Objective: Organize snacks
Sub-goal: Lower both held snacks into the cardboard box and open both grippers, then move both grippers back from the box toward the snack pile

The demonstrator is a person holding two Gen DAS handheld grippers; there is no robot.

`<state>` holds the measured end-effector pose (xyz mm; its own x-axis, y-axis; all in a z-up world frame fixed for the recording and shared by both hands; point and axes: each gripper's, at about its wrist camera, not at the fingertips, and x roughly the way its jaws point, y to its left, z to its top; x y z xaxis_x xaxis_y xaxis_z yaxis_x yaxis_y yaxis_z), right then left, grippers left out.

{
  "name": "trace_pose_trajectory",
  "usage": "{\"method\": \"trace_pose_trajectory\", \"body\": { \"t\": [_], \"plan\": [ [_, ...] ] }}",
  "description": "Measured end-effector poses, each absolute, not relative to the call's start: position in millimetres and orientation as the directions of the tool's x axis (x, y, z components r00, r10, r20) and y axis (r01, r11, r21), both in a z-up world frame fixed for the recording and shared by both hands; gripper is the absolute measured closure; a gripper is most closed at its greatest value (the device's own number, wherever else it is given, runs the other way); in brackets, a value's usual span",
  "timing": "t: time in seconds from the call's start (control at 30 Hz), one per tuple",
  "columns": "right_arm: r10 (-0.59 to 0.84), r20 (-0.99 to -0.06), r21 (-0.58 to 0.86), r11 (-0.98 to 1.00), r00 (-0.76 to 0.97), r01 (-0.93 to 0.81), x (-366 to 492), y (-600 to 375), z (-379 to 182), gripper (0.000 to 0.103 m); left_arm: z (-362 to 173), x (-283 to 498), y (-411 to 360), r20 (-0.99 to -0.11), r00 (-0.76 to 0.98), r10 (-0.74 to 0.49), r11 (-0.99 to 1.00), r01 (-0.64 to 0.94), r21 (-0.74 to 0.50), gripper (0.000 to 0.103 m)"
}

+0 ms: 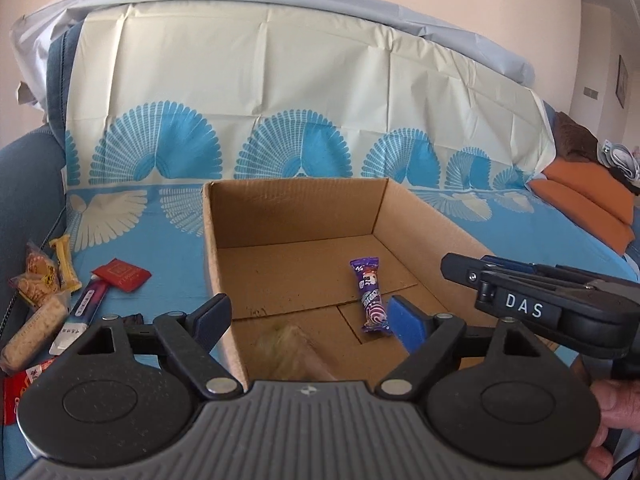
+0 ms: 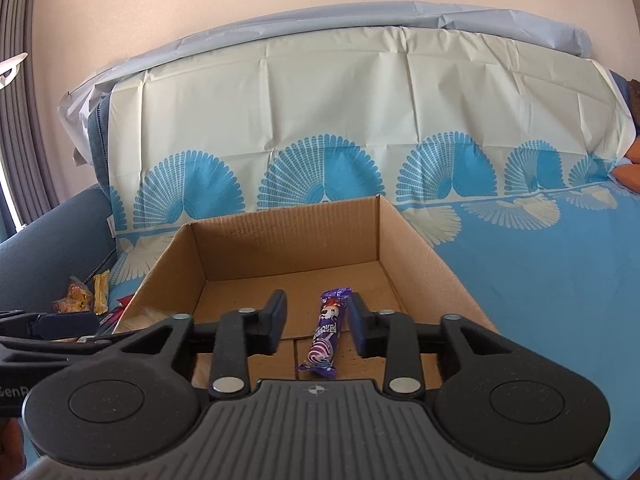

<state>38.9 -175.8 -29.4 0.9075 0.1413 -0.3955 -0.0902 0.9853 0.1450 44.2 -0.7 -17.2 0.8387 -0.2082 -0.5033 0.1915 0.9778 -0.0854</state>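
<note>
A blue and cream patterned cover (image 1: 280,80) lies over the sofa, and on it stands an open cardboard box (image 1: 296,216), at the centre of both views. The left gripper (image 1: 308,320) hangs over the near left corner of the box, its jaws spread wide and gripping nothing; a blurred pale snack (image 1: 292,348) is just below it inside the box. The right gripper (image 2: 316,320) is at 3 o'clock from the left one, jaws parted and not pressing anything. A purple snack bar (image 2: 324,332) lies on the box floor, between the right fingers. More snacks (image 1: 44,292) lie outside the box at 9 o'clock.
</note>
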Motion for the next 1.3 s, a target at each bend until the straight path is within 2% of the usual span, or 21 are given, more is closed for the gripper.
{"method": "trace_pose_trajectory", "body": {
  "t": [0.1,0.2,0.3,0.47,0.57,0.63,0.7,0.83,0.9,0.93,1.03,1.13,1.3],
  "plan": [
    [0.125,-0.392,0.127,0.989,0.911,-0.081,37,-175,-30,0.051,-16,43,1,-0.497,0.841,-0.214,0.977,0.192,-0.094,0.014],
    [0.122,-0.388,0.118,0.990,0.914,-0.083,36,-173,-30,0.051,-15,43,6,-0.493,0.844,-0.210,0.978,0.184,-0.101,0.015],
    [0.130,-0.382,0.113,0.989,0.915,-0.093,36,-170,-30,0.051,-11,40,13,-0.482,0.852,-0.205,0.979,0.175,-0.106,0.022],
    [0.158,-0.364,0.115,0.986,0.918,-0.124,31,-162,-28,0.051,-4,30,27,-0.472,0.863,-0.181,0.983,0.161,-0.083,0.053],
    [0.183,-0.346,0.126,0.981,0.920,-0.148,27,-157,-26,0.051,5,26,40,-0.500,0.850,-0.167,0.986,0.156,-0.065,0.063],
    [0.203,-0.338,0.138,0.977,0.919,-0.165,24,-153,-25,0.053,19,23,46,-0.482,0.864,-0.145,0.986,0.169,0.006,0.063],
    [0.229,-0.333,0.149,0.971,0.915,-0.189,21,-148,-24,0.060,31,18,51,-0.442,0.890,-0.113,0.974,0.188,0.129,0.063],
    [0.259,-0.322,0.128,0.965,0.911,-0.230,12,-134,-23,0.061,20,17,77,-0.416,0.909,-0.034,0.946,0.163,0.279,0.063],
    [0.260,-0.321,0.106,0.965,0.910,-0.239,10,-128,-23,0.061,-4,14,97,-0.443,0.896,-0.005,0.951,0.142,0.275,0.063],
    [0.259,-0.324,0.097,0.966,0.910,-0.240,10,-126,-23,0.061,-11,23,103,-0.510,0.860,0.024,0.955,0.131,0.267,0.063],
    [0.231,-0.349,0.082,0.973,0.908,-0.216,13,-125,-24,0.061,-11,30,123,-0.502,0.862,0.068,0.971,0.059,0.233,0.063],
    [0.226,-0.371,0.094,0.974,0.900,-0.206,16,-128,-27,0.061,-16,42,141,-0.559,0.822,0.107,0.984,-0.007,0.178,0.062],
    [0.261,-0.394,0.094,0.965,0.881,-0.245,16,-125,-29,0.058,-28,66,173,-0.648,0.740,0.177,0.984,-0.144,0.104,0.053]
  ]
}}
